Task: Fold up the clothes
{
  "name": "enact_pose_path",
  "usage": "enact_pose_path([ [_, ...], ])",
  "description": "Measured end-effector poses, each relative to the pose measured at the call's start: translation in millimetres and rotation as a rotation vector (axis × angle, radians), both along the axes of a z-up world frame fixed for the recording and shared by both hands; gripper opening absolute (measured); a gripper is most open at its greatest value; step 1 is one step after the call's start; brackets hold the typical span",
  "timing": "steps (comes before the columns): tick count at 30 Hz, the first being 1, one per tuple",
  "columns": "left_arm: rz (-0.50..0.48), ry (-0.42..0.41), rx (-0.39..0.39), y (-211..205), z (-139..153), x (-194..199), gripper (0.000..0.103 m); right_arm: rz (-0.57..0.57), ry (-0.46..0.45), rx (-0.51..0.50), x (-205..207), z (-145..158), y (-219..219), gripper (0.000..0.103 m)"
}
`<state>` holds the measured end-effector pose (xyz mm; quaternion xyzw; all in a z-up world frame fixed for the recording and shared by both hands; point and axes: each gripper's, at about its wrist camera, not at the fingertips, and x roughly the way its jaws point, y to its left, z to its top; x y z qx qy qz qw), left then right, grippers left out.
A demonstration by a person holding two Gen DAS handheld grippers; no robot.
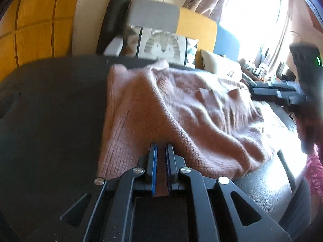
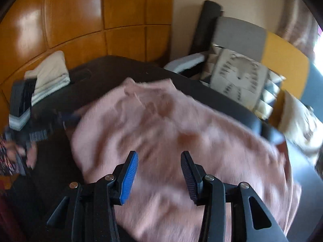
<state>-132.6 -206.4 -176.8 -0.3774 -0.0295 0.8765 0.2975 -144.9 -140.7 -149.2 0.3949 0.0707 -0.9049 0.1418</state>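
Observation:
A pink knitted sweater [image 1: 181, 113] lies rumpled across a dark table [image 1: 50, 111]. My left gripper [image 1: 161, 145] is shut on the sweater's near edge, with pink cloth pinched between its blue pads. Seen from the right wrist, the same sweater [image 2: 171, 133] spreads below my right gripper [image 2: 159, 155], which hangs open above the cloth with nothing between its fingers. The right gripper [image 1: 286, 92] also appears at the far right of the left wrist view. The left gripper [image 2: 66, 119] shows at the left of the right wrist view, at the sweater's edge. Both views are blurred.
A folded cream cloth [image 2: 50, 76] lies at the table's far left corner. Behind the table stands a chair with patterned cushions [image 1: 161, 46]. Wooden cupboard doors [image 2: 80, 20] fill the back left. A bright window [image 1: 252, 16] is at the right. A hand [image 2: 18, 155] holds the left gripper.

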Motion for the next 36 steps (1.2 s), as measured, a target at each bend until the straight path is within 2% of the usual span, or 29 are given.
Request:
enact_pose_path([
  [2, 0.046, -0.049, 0.047, -13, -3, -5, 0.008, 0.038, -0.024, -0.02, -26, 5, -3, 0.045],
  [5, 0.093, -0.109, 0.156, -34, -8, -7, 0.008, 0.093, -0.109, -0.019, -65, -3, -10, 0.045],
  [8, 0.083, -0.127, 0.197, -39, -11, -3, 0.008, 0.152, -0.18, 0.0, -93, -17, -19, 0.045],
  [11, 0.072, -0.155, 0.249, -43, -11, -7, 0.008, 0.215, -0.211, 0.004, -107, -25, -34, 0.045],
  [16, 0.063, -0.167, 0.285, -48, -12, -11, 0.008, 0.268, -0.25, -0.031, -135, -36, -52, 0.045],
  [21, 0.054, -0.184, 0.321, -49, -15, -18, 0.008, 0.276, -0.337, -0.033, -147, -54, -59, 0.037],
  [23, 0.051, -0.189, 0.332, -50, -16, -20, 0.007, 0.285, -0.327, -0.053, -144, -53, -58, 0.031],
  [26, 0.049, -0.193, 0.342, -51, -16, -21, 0.008, 0.286, -0.311, -0.053, -138, -53, -58, 0.01],
  [30, 0.048, -0.198, 0.355, -53, -17, -23, 0.008, 0.251, -0.245, 0.019, -137, -49, -63, 0.005],
  [36, 0.048, -0.214, 0.392, -56, -21, -27, 0.008, 0.17, -0.119, 0.13, -144, -38, -70, 0.003],
])
